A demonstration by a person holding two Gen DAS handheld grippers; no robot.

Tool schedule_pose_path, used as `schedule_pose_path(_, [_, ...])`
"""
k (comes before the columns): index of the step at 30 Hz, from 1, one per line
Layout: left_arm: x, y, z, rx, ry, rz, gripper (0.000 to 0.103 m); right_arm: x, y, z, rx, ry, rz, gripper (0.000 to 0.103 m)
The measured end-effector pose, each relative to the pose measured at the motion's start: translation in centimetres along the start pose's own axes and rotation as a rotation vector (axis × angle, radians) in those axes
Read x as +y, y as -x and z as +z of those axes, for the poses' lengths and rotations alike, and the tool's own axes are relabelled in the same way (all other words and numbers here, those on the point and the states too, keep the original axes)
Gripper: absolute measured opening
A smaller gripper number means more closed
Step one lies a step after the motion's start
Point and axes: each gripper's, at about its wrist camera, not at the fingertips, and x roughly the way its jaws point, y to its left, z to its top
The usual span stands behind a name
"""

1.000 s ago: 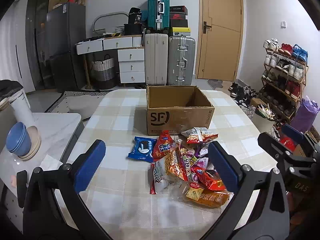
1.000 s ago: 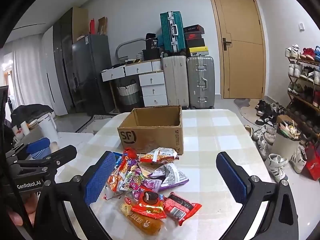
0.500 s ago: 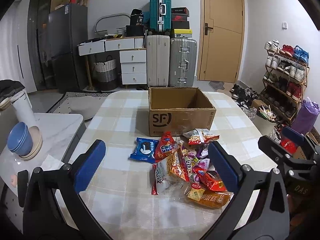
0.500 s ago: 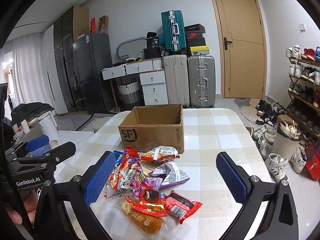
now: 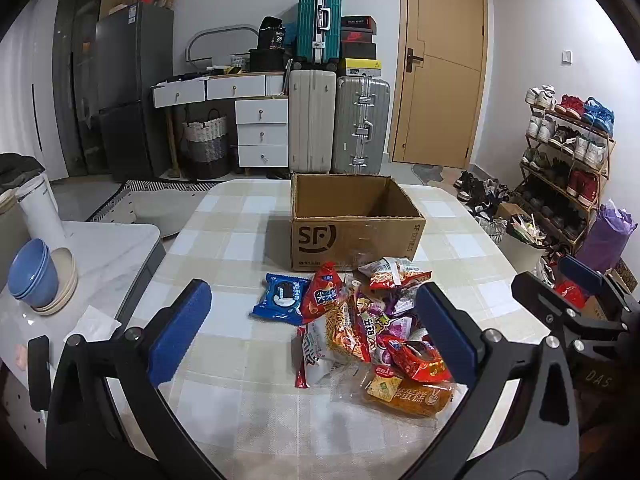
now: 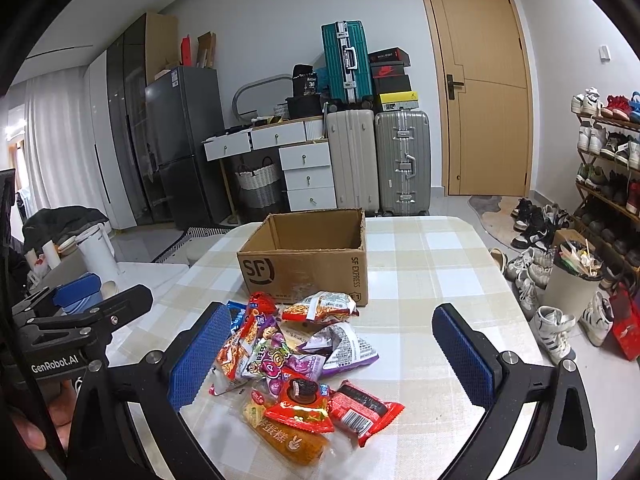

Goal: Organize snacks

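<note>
A pile of snack packets (image 5: 372, 332) (image 6: 296, 356) lies on the checked table (image 5: 240, 248), in front of an open, empty SF cardboard box (image 5: 356, 236) (image 6: 304, 268). A blue cookie packet (image 5: 282, 298) sits at the pile's left edge. An orange cake packet (image 5: 408, 394) (image 6: 290, 436) lies nearest me. My left gripper (image 5: 316, 330) hovers open above the pile's near side, nothing between its blue pads. My right gripper (image 6: 332, 354) is open too, straddling the pile from the right. Each gripper shows in the other's view: the right gripper (image 5: 576, 300), the left gripper (image 6: 80, 300).
A white side table (image 5: 80, 264) with stacked blue bowls (image 5: 34, 278) stands left of the table. A shoe rack (image 5: 568, 160) and shoes line the right wall. Suitcases (image 5: 340, 120), drawers and a door are at the back. A hand (image 6: 36, 420) holds the left gripper.
Both views have shifted only slightly; the box and pile sit a little higher in the frames. Nothing on the table has moved, and both grippers stay open.
</note>
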Motion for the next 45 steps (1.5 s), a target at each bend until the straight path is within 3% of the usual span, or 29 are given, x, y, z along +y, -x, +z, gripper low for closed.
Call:
schedule_pose_path(30, [0.8,-1.3,-0.6,0.039,0.001,-0.003,0.102,-0.2,0.1,-0.2,0.012,-0.007,0.004,0.103])
schedule_pose_path(37, [2.3,-5.5,-2.7,0.161,-0.038,-0.026,0.102,-1.1,-1.3,-1.2,0.071,-0.020,0.011,0.103])
schedule_pose_path(41, [2.7,-8.9,-4.8,0.277,-0.040,-0.114,0.102,-1.8,-2.6,-2.1,0.112,-0.025,0.019,0.103])
schedule_pose_path(45, [1.9,-11.8,-5.6,0.320,-0.047,-0.153,0.101,-2.4,-4.2,-2.8,0.147,-0.032,0.043,0.103])
